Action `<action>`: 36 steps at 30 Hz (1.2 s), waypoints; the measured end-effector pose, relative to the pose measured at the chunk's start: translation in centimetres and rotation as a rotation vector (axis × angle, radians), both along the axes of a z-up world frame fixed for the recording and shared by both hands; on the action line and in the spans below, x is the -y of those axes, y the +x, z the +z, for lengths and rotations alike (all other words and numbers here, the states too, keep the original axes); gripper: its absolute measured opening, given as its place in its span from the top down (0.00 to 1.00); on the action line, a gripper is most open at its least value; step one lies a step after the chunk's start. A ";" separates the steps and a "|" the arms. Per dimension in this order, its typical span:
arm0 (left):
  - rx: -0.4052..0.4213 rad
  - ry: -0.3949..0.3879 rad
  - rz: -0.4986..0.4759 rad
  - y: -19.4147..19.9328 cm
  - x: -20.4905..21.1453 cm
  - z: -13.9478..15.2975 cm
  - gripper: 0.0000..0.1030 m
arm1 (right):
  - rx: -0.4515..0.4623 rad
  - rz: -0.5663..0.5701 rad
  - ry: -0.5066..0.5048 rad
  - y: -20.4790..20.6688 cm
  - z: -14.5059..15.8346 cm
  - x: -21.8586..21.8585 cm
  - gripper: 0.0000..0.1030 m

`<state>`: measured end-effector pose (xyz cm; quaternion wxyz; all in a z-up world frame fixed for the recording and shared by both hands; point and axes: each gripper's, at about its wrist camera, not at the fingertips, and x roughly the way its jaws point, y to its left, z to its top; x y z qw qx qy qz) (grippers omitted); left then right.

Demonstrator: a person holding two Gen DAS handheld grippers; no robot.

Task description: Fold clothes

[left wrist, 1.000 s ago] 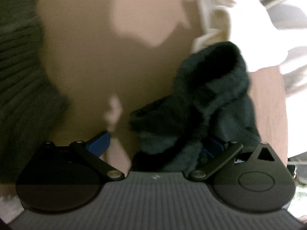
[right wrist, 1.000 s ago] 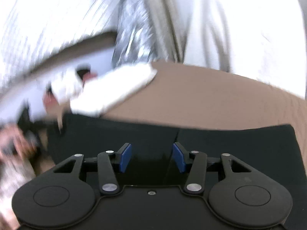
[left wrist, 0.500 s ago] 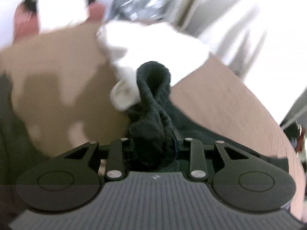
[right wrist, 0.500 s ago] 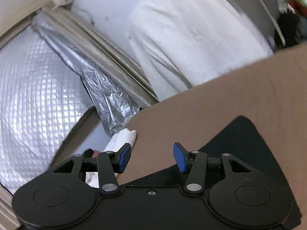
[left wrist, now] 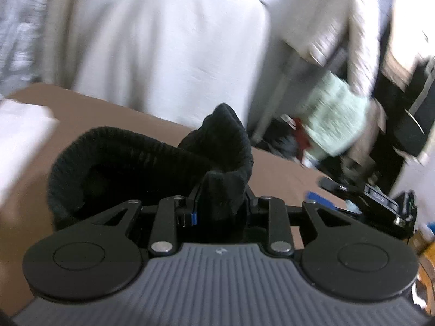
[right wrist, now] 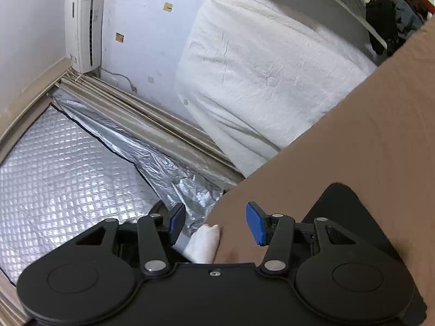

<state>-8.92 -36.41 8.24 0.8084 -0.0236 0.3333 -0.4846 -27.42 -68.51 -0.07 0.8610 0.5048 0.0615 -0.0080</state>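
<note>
My left gripper pinches a black knit garment, lifted above the brown surface. Its jaws are opening slightly with the fabric bunched between them, and a ribbed loop hangs out to the left. My right gripper is open with nothing between its blue pads. It hovers at the brown surface's edge. A flat black garment lies on that surface just right of the right gripper. A white cloth pokes out below its fingers, and a white cloth also lies at the left in the left wrist view.
A white padded mattress leans on the wall behind the surface. Silver insulating sheet covers the window and an air conditioner hangs on the wall. Piled clothes and dark devices sit at the right.
The left gripper shut on the black knit garment, rose with it and swung right. The right gripper rolled and swung away from over the flat black garment, staying open.
</note>
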 end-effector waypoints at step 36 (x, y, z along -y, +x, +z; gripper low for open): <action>-0.207 0.224 0.119 6.1 -6.8 -19.5 0.15 | -0.566 0.237 -0.671 9.8 -2.0 -8.3 0.38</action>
